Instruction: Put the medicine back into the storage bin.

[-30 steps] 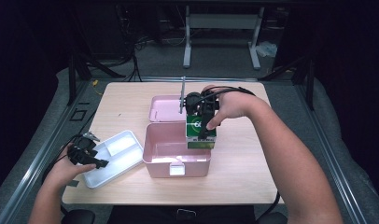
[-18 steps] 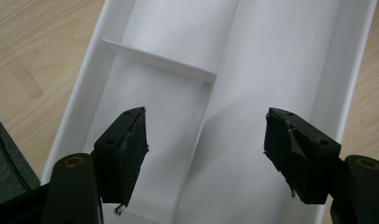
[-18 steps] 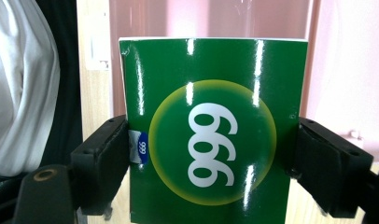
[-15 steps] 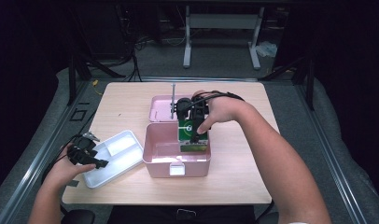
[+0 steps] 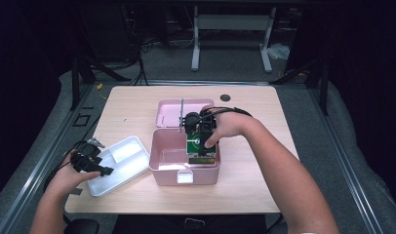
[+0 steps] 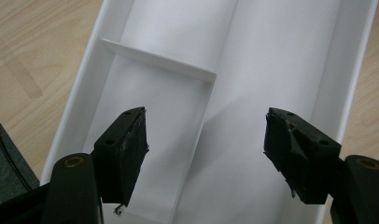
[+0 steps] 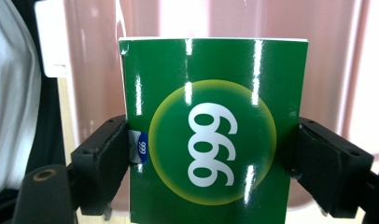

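**Green box going into the pink case**

The right gripper [image 5: 198, 139] is clamped on a green box [image 7: 211, 135], one jaw on each side face, and holds it upright inside the open pink case [image 5: 159, 168], toward the case's right wall. The case lid [image 5: 168, 108] lies folded back behind it. The left gripper [image 6: 206, 149] hovers with its jaws wide apart and nothing between them, over the white tray [image 6: 281, 46] that sits on the table [image 5: 128, 105] just left of the case.

Risks, as I judge them: the glossy box faces give the jaws little grip, so a loose squeeze could let it slide down early. It hangs close to the right wall, so a slight drift could catch a corner on the rim and tip it. Released while off the floor, it could topple over. The light case could shift if bumped, as nothing steadies it
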Motion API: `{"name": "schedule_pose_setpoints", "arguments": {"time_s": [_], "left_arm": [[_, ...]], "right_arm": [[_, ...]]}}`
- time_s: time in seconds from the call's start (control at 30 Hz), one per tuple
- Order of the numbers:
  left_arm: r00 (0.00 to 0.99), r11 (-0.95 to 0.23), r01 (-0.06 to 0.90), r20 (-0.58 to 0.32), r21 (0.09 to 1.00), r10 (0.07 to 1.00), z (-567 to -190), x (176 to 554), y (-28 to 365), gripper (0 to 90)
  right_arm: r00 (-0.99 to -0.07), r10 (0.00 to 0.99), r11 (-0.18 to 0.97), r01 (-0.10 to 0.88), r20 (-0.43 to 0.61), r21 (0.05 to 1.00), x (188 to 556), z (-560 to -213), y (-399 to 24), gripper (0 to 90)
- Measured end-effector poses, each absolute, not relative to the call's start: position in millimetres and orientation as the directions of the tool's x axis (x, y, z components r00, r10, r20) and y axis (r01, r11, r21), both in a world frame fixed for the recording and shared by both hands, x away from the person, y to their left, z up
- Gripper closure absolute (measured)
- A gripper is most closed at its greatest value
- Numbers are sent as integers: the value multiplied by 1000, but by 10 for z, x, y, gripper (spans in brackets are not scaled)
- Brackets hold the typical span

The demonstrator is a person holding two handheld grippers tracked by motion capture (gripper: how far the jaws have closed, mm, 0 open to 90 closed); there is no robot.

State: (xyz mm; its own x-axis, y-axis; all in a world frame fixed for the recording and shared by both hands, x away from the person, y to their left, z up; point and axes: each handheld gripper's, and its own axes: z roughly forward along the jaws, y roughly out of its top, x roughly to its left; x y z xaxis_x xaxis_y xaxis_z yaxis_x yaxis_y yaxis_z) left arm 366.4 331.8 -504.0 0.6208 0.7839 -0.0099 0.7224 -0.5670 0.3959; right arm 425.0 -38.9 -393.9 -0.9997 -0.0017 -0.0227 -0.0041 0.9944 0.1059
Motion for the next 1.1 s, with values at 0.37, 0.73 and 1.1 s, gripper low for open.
{"name": "schedule_pose_setpoints", "arguments": {"time_s": [0.37, 0.73, 1.1], "left_arm": [[621, -568, 722, -10, 395, 784, -5046, 3666, 3319, 302], [621, -568, 723, -10, 393, 783, -5051, 3668, 3320, 302], [622, -571, 723, -8, 389, 783, -5056, 3669, 3318, 302]], "right_arm": [[-1000, 24, 994, 23, -12, 103, 4293, -4256, -426, 167], [-999, 43, 995, 42, -8, 93, 4303, -4392, -420, 155], [-997, 78, 987, 76, -10, 141, 4317, -4335, -455, 144]]}}
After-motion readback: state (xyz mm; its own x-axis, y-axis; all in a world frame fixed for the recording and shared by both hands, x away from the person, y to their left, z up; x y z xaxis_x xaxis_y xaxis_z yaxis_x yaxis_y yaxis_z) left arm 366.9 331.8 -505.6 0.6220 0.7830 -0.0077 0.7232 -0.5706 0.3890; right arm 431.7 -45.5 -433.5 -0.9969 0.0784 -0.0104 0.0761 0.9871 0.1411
